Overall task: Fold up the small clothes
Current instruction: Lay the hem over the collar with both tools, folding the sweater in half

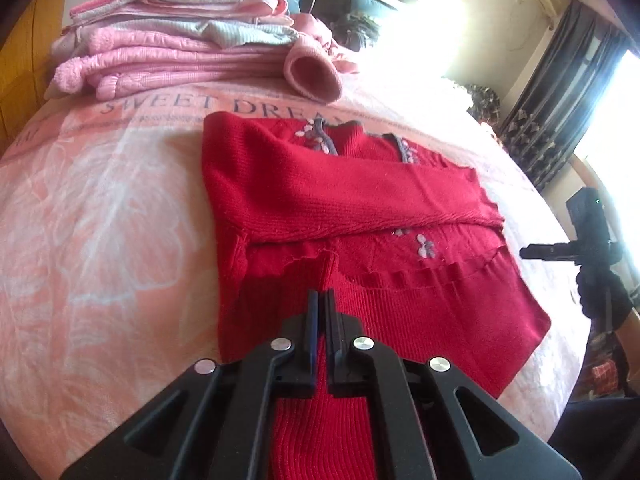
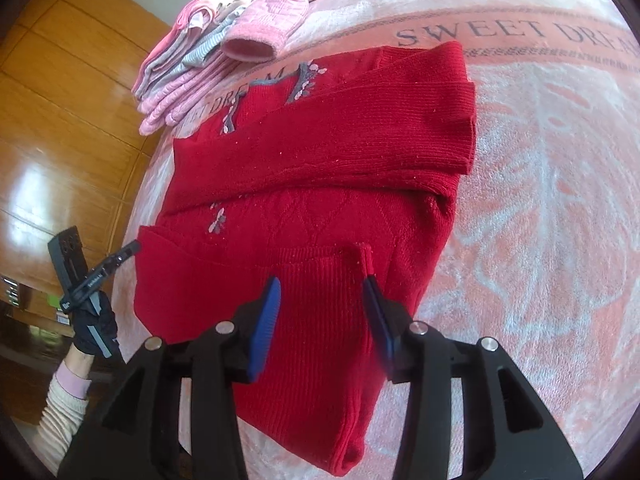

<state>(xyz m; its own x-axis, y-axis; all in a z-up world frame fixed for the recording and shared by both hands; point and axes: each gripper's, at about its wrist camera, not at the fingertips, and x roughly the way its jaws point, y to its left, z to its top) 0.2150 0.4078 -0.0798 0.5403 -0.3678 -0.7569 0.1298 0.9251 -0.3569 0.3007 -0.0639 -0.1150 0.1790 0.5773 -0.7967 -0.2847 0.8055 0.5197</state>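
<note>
A red knit sweater [image 1: 360, 200] with grey flower embroidery lies flat on the pink bed blanket [image 1: 100, 208], collar at the far end. One sleeve is folded across its chest. In the left wrist view my left gripper [image 1: 322, 294] is shut on a raised pinch of the ribbed hem. In the right wrist view the same sweater [image 2: 320, 160] lies with its hem close to the camera. My right gripper [image 2: 322, 284] is open, and its blue pads [image 2: 266, 320] straddle the ribbed hem band. A small upright fold of fabric stands by its right finger.
A stack of folded pink and grey clothes [image 1: 168, 48] sits at the head of the blanket, also visible in the right wrist view as a pile [image 2: 192, 68]. A gloved hand holds a black device [image 2: 92, 276] at the sweater's left edge. Wooden panels [image 2: 72, 100] and dark curtains [image 1: 560, 112] flank the bed.
</note>
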